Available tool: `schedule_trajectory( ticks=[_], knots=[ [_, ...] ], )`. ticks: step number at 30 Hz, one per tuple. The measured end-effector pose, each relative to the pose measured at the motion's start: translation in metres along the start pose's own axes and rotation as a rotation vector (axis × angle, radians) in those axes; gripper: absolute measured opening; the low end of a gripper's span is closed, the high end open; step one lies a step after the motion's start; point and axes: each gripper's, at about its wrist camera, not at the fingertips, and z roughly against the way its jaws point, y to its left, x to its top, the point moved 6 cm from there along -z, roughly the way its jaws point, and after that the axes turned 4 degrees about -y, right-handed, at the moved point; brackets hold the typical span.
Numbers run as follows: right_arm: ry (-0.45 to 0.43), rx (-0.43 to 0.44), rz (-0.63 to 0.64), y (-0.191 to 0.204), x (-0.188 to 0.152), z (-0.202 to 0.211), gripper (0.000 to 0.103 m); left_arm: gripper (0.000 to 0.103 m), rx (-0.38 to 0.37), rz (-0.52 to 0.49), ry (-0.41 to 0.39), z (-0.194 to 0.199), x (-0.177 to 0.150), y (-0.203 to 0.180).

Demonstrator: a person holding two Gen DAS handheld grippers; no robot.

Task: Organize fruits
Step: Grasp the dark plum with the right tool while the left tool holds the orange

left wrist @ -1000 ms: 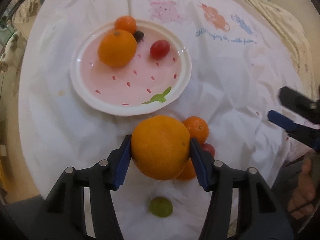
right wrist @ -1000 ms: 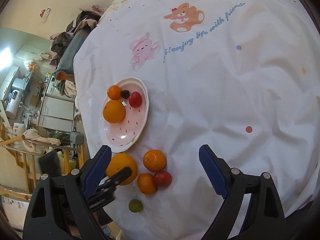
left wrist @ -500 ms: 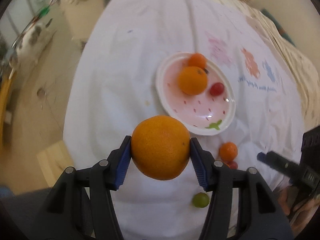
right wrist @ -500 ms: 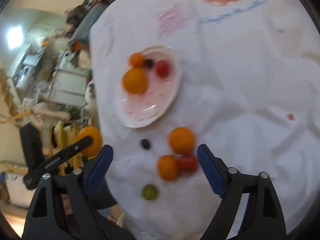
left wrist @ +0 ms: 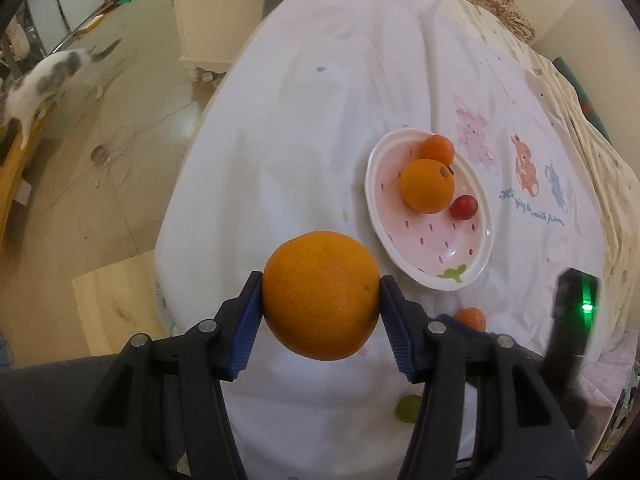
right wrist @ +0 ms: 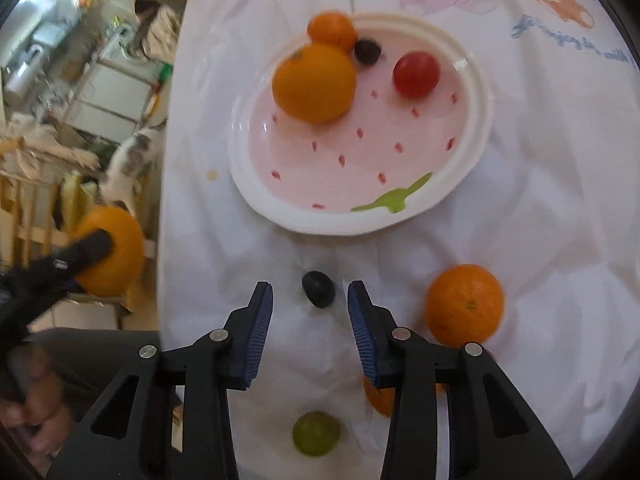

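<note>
The left gripper (left wrist: 321, 308) is clamped on a large orange (left wrist: 321, 295) held off the table's left edge, presumably awaiting transfer to the plate (right wrist: 256, 196), while the right gripper (right wrist: 310, 320), jaws apart, straddles a dark grape (right wrist: 317, 288) near the front edge for pickup.

pink plate (right wrist: 478, 92) – red seed flecks, green leaf; orange oranges (left wrist: 320, 295).

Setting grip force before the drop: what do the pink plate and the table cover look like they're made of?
Plate: probably glazed ceramic, possibly melamine; glossy highlights on a smooth pink well with printed seeds. Table cover: thin white woven cloth, matte, creased and wrinkled, with printed cartoon animals. Soft landing likely off the plate, hard on it.
</note>
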Motion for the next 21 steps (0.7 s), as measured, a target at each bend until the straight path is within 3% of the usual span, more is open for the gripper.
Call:
schedule_trajectory(
  ticks=[3,7,21],
  knots=[
    [0.012,-0.05,0.036,0.002,0.002,-0.01,0.039,0.053,-0.009,-0.007,0.007,-0.001,0.001,-0.004],
    [0.027,-0.075,0.067,0.005,0.003,-0.014,0.021,0.053,-0.007,-0.008,0.011,-0.002,0.002,-0.005],
    [-0.066,-0.002,0.065,-0.023,-0.014,0.06,0.02,0.053,-0.017,-0.074,0.028,-0.01,-0.01,-0.024]
  ],
)
